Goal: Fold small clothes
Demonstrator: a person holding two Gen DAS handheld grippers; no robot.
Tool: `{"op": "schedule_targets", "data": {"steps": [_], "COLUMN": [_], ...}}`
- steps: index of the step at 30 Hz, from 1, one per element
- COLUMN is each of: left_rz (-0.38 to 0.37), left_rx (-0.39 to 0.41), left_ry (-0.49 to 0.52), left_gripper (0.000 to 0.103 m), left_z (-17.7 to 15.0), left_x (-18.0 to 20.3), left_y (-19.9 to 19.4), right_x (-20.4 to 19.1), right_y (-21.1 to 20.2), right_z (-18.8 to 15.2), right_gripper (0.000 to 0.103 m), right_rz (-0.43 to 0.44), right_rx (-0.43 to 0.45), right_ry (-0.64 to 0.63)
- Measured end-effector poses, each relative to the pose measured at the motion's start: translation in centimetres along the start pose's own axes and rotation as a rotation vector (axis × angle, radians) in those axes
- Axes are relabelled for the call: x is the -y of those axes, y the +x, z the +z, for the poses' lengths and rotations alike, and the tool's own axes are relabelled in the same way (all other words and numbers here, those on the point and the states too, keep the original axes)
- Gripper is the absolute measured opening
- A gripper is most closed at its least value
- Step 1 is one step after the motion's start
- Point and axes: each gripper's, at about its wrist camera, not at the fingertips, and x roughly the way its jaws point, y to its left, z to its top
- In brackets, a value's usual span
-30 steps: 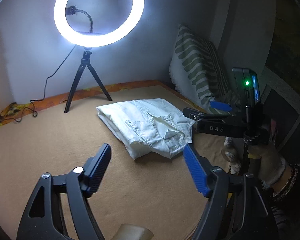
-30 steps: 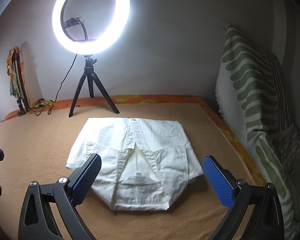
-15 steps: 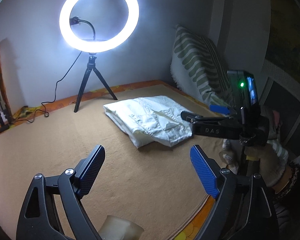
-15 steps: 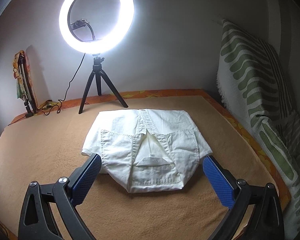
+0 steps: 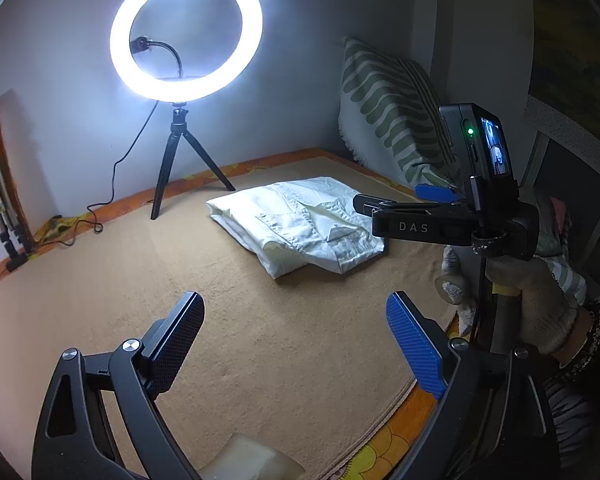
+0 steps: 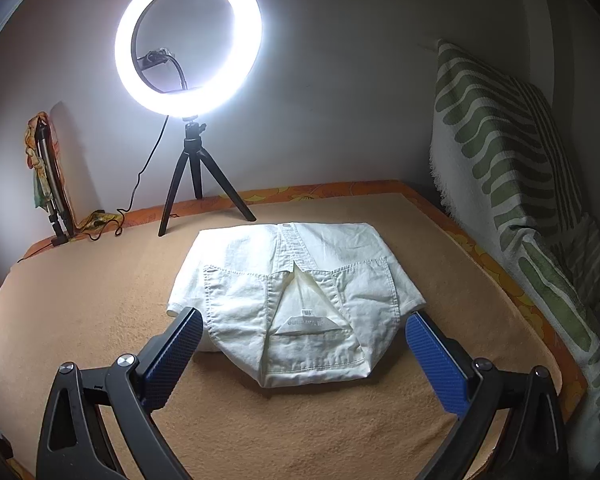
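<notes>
A small white shirt (image 6: 296, 300) lies folded into a compact bundle on the tan blanket (image 6: 100, 280), collar side toward me. It also shows in the left wrist view (image 5: 300, 224), to the upper right. My right gripper (image 6: 302, 356) is open and empty, its blue pads on either side of the bundle's near edge and held short of it. My left gripper (image 5: 296, 340) is open and empty, well back from the shirt over bare blanket. The right gripper (image 5: 404, 200) shows side-on in the left wrist view, beside the shirt.
A lit ring light on a black tripod (image 6: 196, 172) stands at the back with its cable trailing left. A green-striped cushion (image 6: 512, 160) leans along the right wall. The blanket's orange-patterned edge (image 5: 384, 444) is near my left gripper. A folded stand (image 6: 48, 184) leans at back left.
Both grippers have drawn back and risen away from the shirt, which lies still. Both stay open.
</notes>
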Motion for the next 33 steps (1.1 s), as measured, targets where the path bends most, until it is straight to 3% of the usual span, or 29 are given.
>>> {"op": "schedule_targets", "data": {"steps": [33], "left_rz": [0.004], "left_rx": [-0.015], "left_ry": [-0.018], "left_gripper": [0.093], "left_z": [-0.51], "left_x": [-0.17], "left_y": [-0.39], "right_x": [-0.12], "right_y": [0.31], "right_z": [-0.32], "right_gripper": [0.103], "right_rz": [0.024], "right_rx": [-0.015], "right_ry": [0.019]}}
